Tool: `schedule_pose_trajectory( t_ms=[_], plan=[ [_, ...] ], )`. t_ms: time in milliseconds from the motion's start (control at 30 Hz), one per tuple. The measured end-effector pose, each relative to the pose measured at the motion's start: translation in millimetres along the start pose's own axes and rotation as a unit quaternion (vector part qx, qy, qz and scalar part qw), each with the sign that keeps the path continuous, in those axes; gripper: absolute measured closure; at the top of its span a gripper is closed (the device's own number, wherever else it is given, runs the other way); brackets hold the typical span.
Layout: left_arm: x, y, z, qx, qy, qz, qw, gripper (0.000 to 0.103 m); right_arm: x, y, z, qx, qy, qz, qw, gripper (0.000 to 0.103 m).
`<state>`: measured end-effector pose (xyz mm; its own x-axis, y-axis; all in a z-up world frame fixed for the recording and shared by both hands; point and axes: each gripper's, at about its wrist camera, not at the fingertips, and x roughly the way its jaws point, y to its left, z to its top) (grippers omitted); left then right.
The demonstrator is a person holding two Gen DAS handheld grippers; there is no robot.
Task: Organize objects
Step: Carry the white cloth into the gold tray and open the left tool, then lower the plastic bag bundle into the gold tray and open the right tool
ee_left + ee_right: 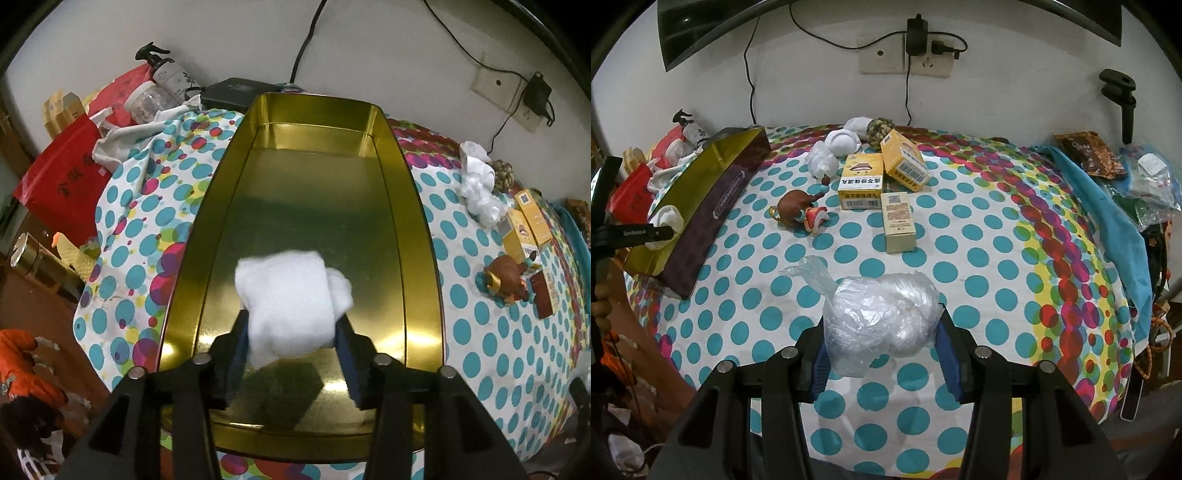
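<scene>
White sock (288, 299) gripped by left hand-held gripper (291, 343) inside tin (421, 236); right hand-held gripper (882, 350) grips plastic bag (882, 317).

The left gripper (291, 345) is matte black plastic with angular branching arms, round silver bolt heads on each joint, and dark blue ribbed pads (347, 354) lining its fingers. The right gripper (882, 349) matches it: the same black frame, four silver bolts and brighter blue ridged pads (948, 354), with white lettering on the left gripper's side seen from there
</scene>
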<state>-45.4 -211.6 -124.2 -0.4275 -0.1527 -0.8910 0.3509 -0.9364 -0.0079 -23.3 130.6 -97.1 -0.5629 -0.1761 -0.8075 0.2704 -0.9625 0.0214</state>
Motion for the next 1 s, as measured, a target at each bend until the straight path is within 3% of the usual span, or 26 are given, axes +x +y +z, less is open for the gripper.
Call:
schedule_pose_trajectory(
  t_ms=[200,500,733,1000],
  plan=[
    [-9,6,-4,-0.007,0.0,-0.013,0.9999,0.051,1,13,3,-0.013,0.0,0.005,1.0,0.056],
    [-55,22,-17,-0.021,-0.036,-0.022,0.9989,0.047,-3,47,32,-0.053,-0.025,0.04,0.997,0.056],
    [-83,45,-35,-0.042,-0.055,-0.004,0.9976,0.047,2,105,71,-0.113,-0.05,0.098,0.987,0.056],
    [-90,73,-48,-0.072,-0.054,0.006,0.9959,0.047,25,178,108,-0.161,-0.045,0.163,0.972,0.056]
  ],
)
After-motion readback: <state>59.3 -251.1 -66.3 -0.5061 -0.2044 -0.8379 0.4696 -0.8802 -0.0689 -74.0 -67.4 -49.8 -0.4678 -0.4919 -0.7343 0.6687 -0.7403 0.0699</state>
